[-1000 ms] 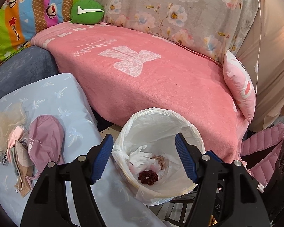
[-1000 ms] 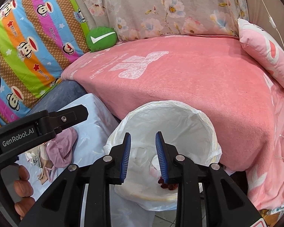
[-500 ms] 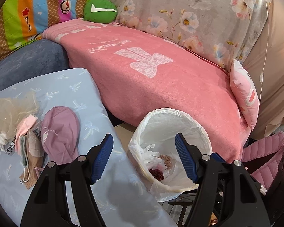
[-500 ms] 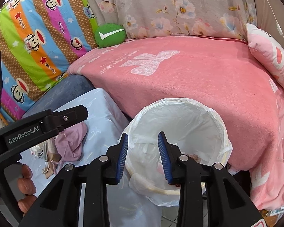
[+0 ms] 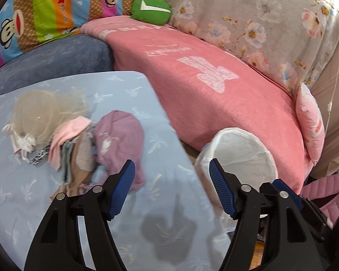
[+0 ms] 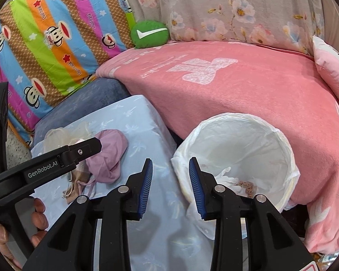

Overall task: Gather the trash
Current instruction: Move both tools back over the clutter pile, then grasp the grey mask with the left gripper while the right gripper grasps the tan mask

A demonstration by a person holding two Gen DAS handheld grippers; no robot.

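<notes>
A bin lined with a white bag [image 5: 241, 155] stands between the table and the sofa; it also shows in the right wrist view [image 6: 248, 144], with white tissue and brown scraps [image 6: 237, 184] inside. A pile of trash lies on the light-blue tablecloth [image 5: 147, 203]: a purple cloth cap [image 5: 118, 140], a pink scrap [image 5: 65, 133], beige netting [image 5: 38, 110] and beige pieces [image 5: 79, 164]. My left gripper [image 5: 171, 189] is open and empty, over the table just right of the pile. My right gripper [image 6: 170, 186] is open and empty, above the gap between table edge and bin.
A pink blanket [image 5: 214, 85] covers the sofa behind the bin, with a green cushion [image 5: 151, 9], a striped monkey-print cover [image 6: 45, 36] and a pink pillow [image 5: 309, 122]. A blue-grey sofa arm [image 5: 52, 61] borders the table. A pink quilted item [image 5: 327, 192] lies at right.
Both grippers have swung left from above the bin toward the table. The trash pile now sits nearer the left gripper. The right jaws have opened wider.
</notes>
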